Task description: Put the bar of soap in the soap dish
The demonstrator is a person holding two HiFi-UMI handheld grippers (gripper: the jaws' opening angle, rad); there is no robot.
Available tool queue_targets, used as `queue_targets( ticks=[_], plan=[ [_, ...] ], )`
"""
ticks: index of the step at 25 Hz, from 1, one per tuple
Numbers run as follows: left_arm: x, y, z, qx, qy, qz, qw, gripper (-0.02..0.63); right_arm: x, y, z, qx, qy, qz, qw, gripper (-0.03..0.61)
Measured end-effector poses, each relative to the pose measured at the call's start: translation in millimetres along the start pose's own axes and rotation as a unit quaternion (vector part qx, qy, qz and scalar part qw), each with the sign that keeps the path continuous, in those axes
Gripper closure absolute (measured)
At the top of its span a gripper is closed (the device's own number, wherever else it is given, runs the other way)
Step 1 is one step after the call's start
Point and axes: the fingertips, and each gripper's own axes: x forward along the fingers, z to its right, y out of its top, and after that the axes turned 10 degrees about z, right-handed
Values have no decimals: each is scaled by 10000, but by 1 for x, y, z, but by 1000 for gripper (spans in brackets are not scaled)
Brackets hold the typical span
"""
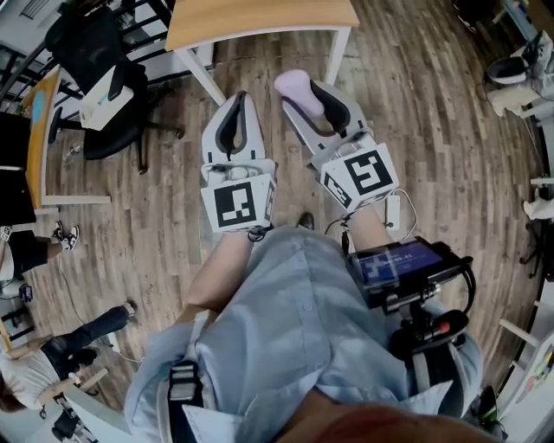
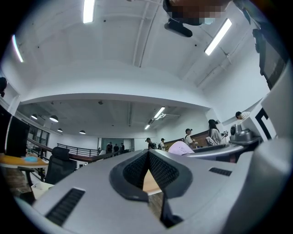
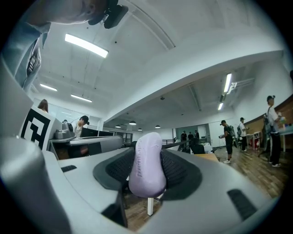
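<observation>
My right gripper is shut on a pale lilac bar of soap, held out over the wooden floor. In the right gripper view the soap bar stands on edge between the two dark ribbed pads and sticks out past them. My left gripper hangs beside it to the left, jaws together with nothing between them. In the left gripper view its pads meet at the tip, and the soap bar shows to the right. No soap dish appears in any view.
A wooden-topped table with white legs stands ahead of both grippers. A black office chair and another desk are at the left. People stand in the room's background. A device with a screen hangs at my right side.
</observation>
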Motion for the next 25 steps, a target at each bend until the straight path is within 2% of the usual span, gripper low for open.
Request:
queue_targets(
  ticks=[7,11,17,22,25],
  plan=[
    [13,-15,3,11,56,-133,9999,607,-2,-7,20,59,-21,-55,10000,383],
    [32,-25,-1,-57,78,-61,9999,607,11,-11,33,46,6,-73,10000,383],
    [85,-76,-45,-233,87,-160,9996,607,76,-48,65,119,-105,-189,9997,383],
    [101,-70,-53,-213,3,-90,9997,607,88,-41,69,104,-174,-111,9997,383],
    [125,-81,-81,-259,-1,-67,9996,607,126,-48,76,90,-181,-104,9997,383]
  ],
)
